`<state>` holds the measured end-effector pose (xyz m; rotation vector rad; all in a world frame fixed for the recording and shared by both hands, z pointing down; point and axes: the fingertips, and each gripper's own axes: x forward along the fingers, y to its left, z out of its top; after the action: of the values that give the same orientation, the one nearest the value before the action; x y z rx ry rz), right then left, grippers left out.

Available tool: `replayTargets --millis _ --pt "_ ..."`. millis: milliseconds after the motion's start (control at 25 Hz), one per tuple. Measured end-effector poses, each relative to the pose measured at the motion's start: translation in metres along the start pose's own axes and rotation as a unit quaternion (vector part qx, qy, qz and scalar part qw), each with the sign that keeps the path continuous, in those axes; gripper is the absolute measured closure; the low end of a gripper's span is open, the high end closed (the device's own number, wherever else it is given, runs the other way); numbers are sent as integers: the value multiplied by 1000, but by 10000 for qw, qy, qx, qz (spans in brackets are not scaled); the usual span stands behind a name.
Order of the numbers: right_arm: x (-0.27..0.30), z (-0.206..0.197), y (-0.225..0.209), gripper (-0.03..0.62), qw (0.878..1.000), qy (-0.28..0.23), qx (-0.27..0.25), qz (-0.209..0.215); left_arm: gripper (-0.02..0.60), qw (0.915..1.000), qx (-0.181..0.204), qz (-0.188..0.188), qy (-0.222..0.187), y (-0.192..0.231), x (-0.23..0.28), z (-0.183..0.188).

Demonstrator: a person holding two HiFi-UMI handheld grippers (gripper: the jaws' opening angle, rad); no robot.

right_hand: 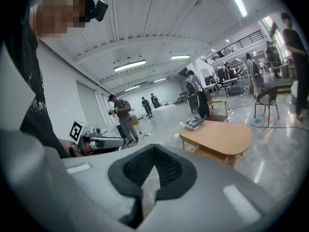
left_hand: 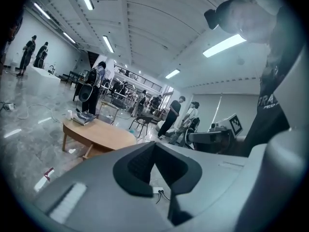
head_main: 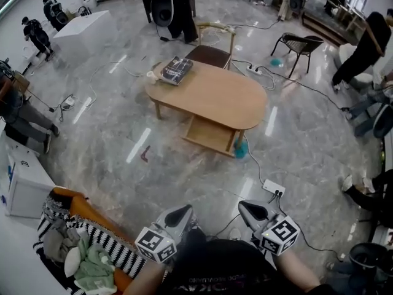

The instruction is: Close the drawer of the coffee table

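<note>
Left gripper (head_main: 182, 214) and right gripper (head_main: 249, 209) sat low by the person's body, jaws pressed together and empty, probably because a push needs no grip. Well ahead stood the coffee table (head_main: 212, 97), its drawer (head_main: 209, 135) pulled out on the near side, not yet closed.

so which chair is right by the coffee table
The wooden chair with the brown seat; the black chair stands well apart, further right.
</note>
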<state>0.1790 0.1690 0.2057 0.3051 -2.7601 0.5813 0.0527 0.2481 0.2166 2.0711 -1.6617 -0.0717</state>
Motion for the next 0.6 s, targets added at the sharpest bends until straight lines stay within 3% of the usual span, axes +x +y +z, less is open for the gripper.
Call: replayTargets --millis 600 --pt "98 8 15 594 9964 -37 261 -800 581 9989 -43 -391 238 116 -26 16"
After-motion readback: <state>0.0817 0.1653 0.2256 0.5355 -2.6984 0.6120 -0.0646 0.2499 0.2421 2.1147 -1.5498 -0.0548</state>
